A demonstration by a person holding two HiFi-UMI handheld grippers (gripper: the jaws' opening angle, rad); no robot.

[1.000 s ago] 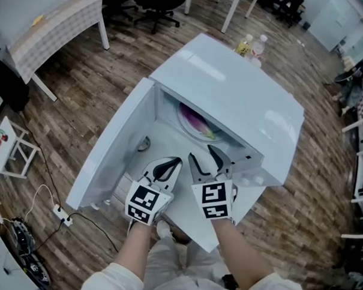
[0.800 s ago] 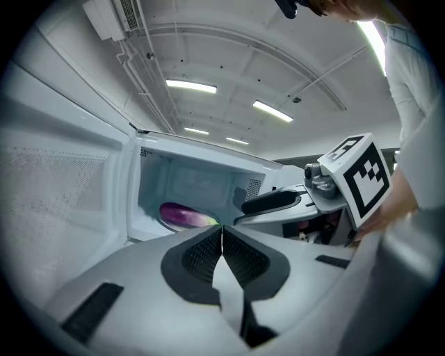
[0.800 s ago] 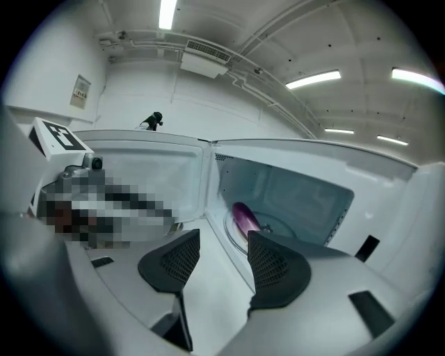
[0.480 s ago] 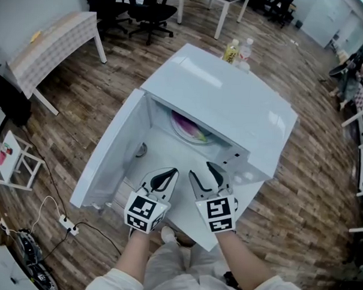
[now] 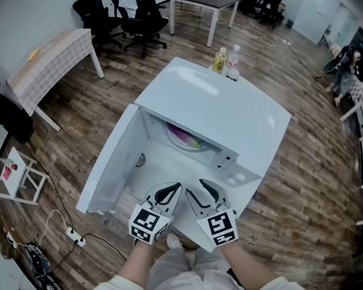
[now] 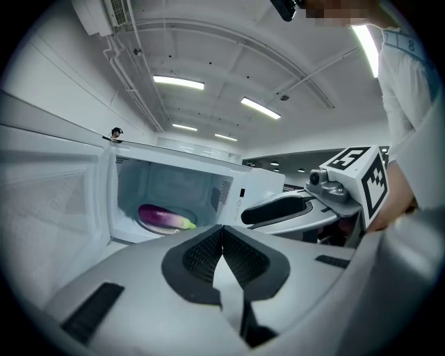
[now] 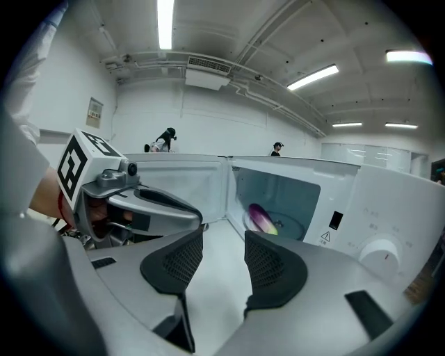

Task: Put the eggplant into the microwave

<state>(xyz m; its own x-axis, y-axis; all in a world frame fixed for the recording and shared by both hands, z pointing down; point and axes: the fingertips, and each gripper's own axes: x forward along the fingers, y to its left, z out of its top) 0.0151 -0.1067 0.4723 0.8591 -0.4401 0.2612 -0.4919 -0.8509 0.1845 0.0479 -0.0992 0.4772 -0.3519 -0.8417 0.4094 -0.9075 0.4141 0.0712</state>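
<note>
The purple eggplant (image 5: 184,135) lies on the glass plate inside the white microwave (image 5: 225,113), whose door (image 5: 108,162) stands swung open to the left. The left gripper view shows the eggplant (image 6: 163,217) deep in the cavity, and in the right gripper view the eggplant (image 7: 261,219) sits beyond the jaws. My left gripper (image 5: 175,187) hovers in front of the opening, shut and empty (image 6: 222,235). Beside it my right gripper (image 5: 194,186) is open, its jaws closing a little with nothing between them (image 7: 222,243). Both are well clear of the eggplant.
Two bottles (image 5: 226,59) stand behind the microwave. A checked table (image 5: 53,45) and office chairs (image 5: 139,13) are at the back left. A power strip and cables (image 5: 75,234) lie on the wooden floor at left. The microwave's dial (image 7: 381,256) is at right.
Both grippers have drawn back from the microwave opening toward the person. The eggplant has stayed on the plate.
</note>
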